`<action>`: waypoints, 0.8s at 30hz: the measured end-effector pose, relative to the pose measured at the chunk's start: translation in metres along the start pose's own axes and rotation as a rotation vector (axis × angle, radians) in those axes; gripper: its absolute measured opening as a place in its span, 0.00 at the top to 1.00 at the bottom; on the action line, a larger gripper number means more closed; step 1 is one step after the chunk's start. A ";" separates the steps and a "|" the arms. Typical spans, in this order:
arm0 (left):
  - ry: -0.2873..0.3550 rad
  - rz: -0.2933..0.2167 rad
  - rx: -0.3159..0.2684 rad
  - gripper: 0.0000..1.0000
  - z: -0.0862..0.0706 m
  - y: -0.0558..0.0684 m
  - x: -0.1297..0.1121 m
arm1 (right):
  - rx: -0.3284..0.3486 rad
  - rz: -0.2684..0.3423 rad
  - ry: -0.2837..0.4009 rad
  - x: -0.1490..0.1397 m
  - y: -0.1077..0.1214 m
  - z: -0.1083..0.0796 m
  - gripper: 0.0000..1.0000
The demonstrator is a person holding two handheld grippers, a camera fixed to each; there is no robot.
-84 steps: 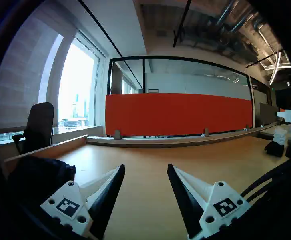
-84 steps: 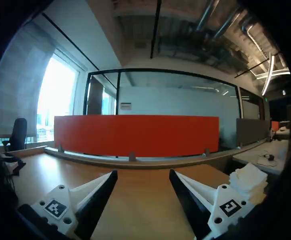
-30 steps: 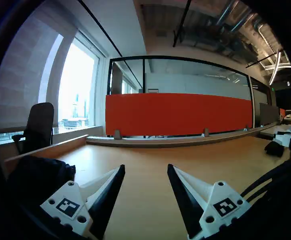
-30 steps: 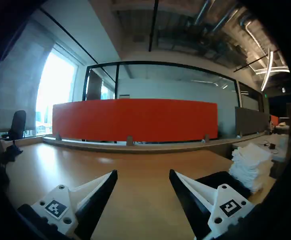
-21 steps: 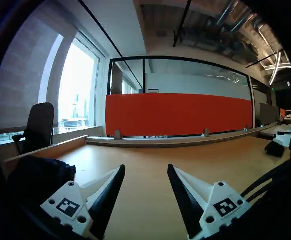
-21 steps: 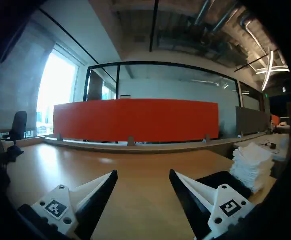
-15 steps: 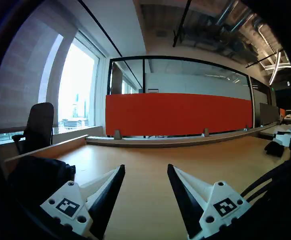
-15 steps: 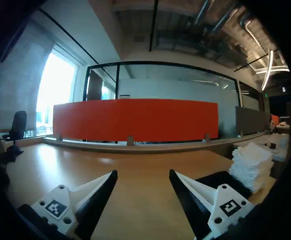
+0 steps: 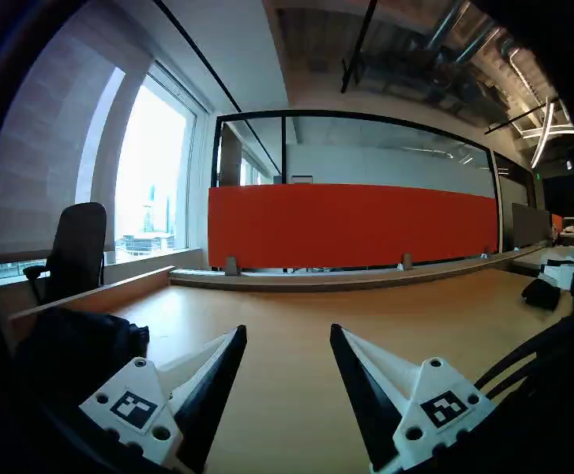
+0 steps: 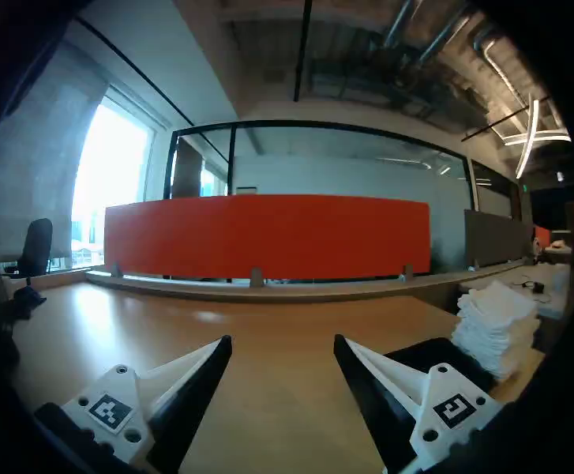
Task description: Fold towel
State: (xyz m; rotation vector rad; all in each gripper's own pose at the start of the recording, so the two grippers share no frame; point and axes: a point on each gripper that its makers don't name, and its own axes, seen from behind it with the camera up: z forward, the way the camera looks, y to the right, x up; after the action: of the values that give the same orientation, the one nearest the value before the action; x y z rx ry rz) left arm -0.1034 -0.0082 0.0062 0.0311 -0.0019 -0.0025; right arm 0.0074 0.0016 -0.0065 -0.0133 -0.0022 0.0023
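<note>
— Pale wooden desktop (image 10: 287, 316) under both tools. What are they doing?
— Left gripper (image 9: 287, 329) and right gripper (image 10: 282, 338) hover with fingers spread, holding nothing. Off the right gripper's right side sits a stack of white folded towels (image 10: 496, 328). Likely best: pinch only the top towel's corner.

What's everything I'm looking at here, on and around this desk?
Table: one, light wood, across the foreground.
Towels: one stack, white, at the table's right edge.
Black item: one, beside the stack, kind unclear.
Divider panel: one, orange, along the table's far edge.
Office chair: one, black, by the window.
Black bundle: one, table's left side.
Left gripper: one, white and black, open, empty.
Right gripper: one, white and black, open, empty.
</note>
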 end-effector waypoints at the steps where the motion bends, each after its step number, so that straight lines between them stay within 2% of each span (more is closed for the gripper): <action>1: 0.000 0.000 0.000 0.22 0.000 0.000 0.000 | 0.000 0.000 0.000 0.000 0.000 0.000 0.00; 24: -0.001 0.000 0.000 0.22 -0.001 -0.001 0.004 | -0.001 0.000 0.000 0.000 0.000 0.000 0.00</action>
State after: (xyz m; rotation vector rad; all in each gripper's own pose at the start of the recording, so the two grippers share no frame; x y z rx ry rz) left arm -0.0999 -0.0089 0.0049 0.0310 -0.0029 -0.0027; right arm 0.0072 0.0018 -0.0067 -0.0138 -0.0026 0.0025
